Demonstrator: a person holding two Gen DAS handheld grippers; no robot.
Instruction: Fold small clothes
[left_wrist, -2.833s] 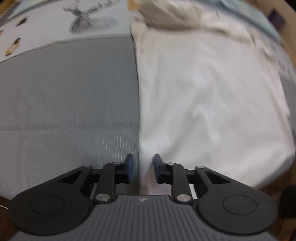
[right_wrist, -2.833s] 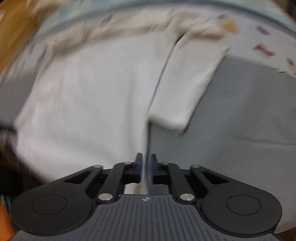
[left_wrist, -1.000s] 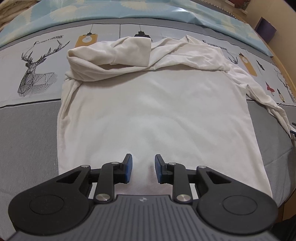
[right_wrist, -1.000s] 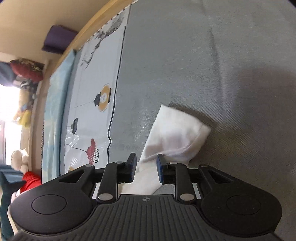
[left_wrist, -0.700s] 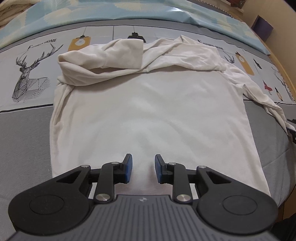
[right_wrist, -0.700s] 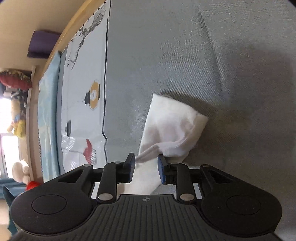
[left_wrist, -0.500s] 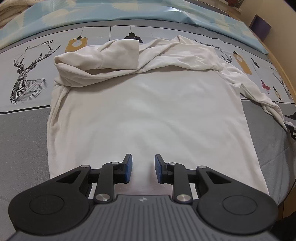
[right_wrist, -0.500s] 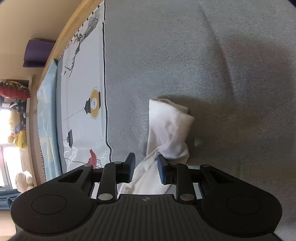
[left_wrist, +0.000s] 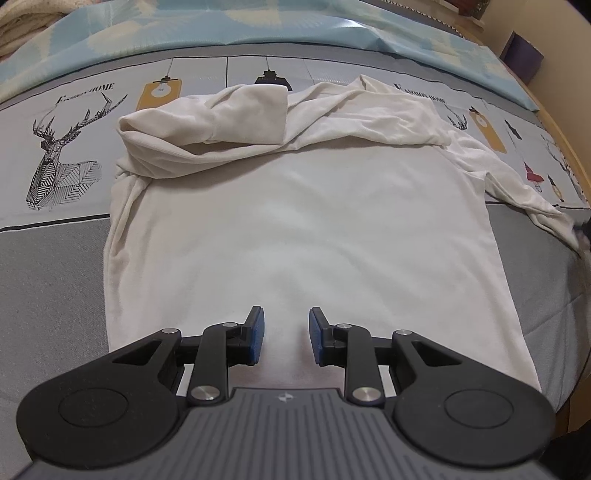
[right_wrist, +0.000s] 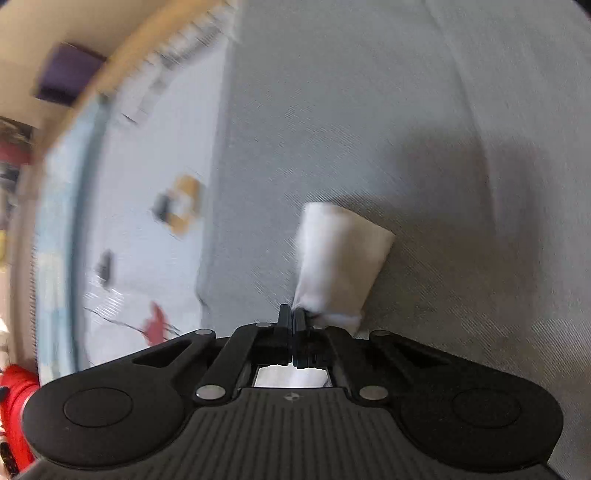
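Note:
A white long-sleeved shirt (left_wrist: 303, 229) lies flat on the bed with its hem toward me. Its left sleeve (left_wrist: 214, 118) is folded across the top. Its right sleeve (left_wrist: 517, 184) stretches out to the right edge of the left wrist view. My left gripper (left_wrist: 283, 332) is open and empty, just above the hem at the middle. My right gripper (right_wrist: 292, 316) is shut on the cuff end of the right sleeve (right_wrist: 340, 258), which stands up from the grey cover. The right wrist view is blurred.
The bed has a grey cover (left_wrist: 48, 280) with a printed band of deer and lamps (left_wrist: 62, 155), and a light blue blanket (left_wrist: 258, 22) behind it. The wooden bed edge (right_wrist: 122, 66) and a purple box (left_wrist: 524, 59) are at the right.
My right gripper has closed on the sleeve cuff, which was loose between its open fingers before. The left gripper has drifted slightly over the hem and stays open.

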